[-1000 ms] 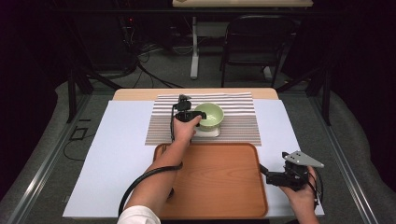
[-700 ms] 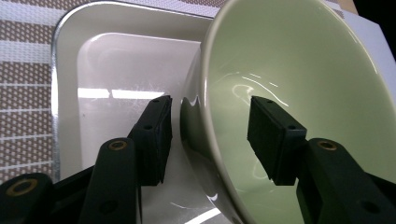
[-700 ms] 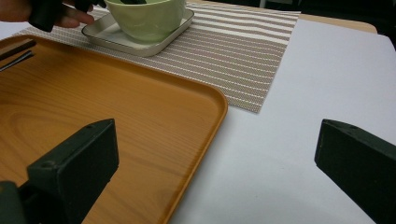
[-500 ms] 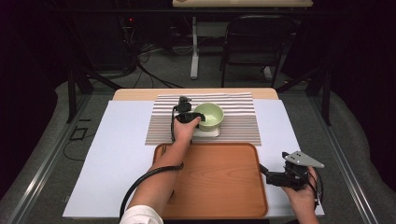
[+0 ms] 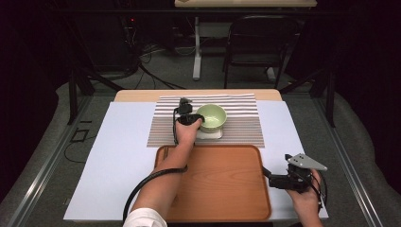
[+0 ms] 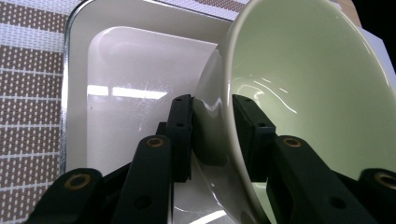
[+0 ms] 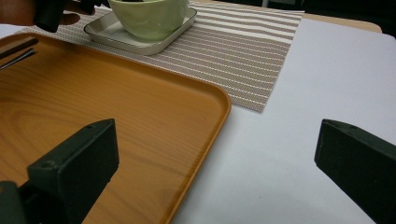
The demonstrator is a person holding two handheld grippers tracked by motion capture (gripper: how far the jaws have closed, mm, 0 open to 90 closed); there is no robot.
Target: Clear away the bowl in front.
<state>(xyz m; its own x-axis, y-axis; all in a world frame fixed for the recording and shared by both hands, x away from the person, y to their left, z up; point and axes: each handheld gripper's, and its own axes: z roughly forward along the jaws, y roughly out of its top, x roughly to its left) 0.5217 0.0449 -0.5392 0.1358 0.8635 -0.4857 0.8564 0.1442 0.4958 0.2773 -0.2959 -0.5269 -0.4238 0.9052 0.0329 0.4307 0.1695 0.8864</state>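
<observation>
A wooden tray (image 5: 222, 184) sits on the white table cover (image 5: 113, 161) just in front of a striped placemat (image 5: 246, 125), with a dark chair (image 5: 257, 42) behind.

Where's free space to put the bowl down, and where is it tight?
The tray is bare wood apart from the left forearm crossing its left side. White cover left of the tray and mat is free. Mat right of the bowl is open. Tight: bowl on its dish, left claw closing on the rim; right claw at the tray's right edge.

No legible text, label, brand or number anywhere.
</observation>
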